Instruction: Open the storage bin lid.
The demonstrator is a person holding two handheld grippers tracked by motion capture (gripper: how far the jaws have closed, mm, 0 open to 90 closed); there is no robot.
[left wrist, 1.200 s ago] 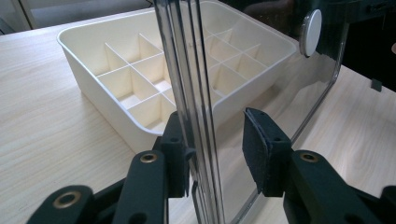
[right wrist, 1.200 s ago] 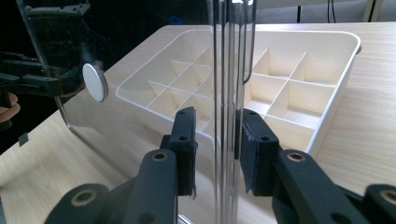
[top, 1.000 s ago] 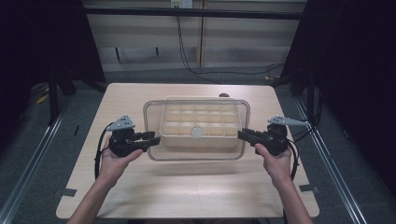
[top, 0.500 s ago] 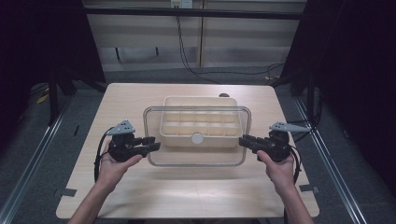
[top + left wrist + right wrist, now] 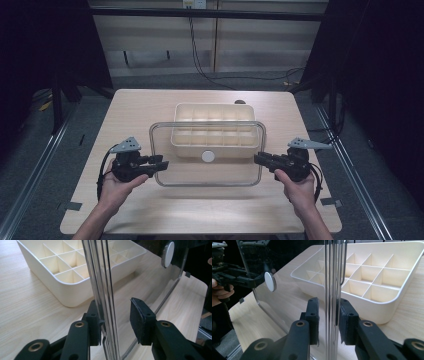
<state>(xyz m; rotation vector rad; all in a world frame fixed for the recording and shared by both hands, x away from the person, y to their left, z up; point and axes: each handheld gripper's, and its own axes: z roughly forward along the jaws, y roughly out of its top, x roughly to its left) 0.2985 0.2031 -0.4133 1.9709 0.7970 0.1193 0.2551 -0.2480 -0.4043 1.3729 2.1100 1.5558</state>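
Our left gripper (image 5: pixel 159 165) and right gripper (image 5: pixel 260 159) clamp the clear lid (image 5: pixel 207 172) by its short edges; its near corner is cropped in the gripper views. Both hands hold it level, overlapping the divided tray (image 5: pixel 212 117)

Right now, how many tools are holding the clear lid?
2. The left tool clamps the left edge of the clear lid, and the right tool clamps its right edge, so the lid is held between them.
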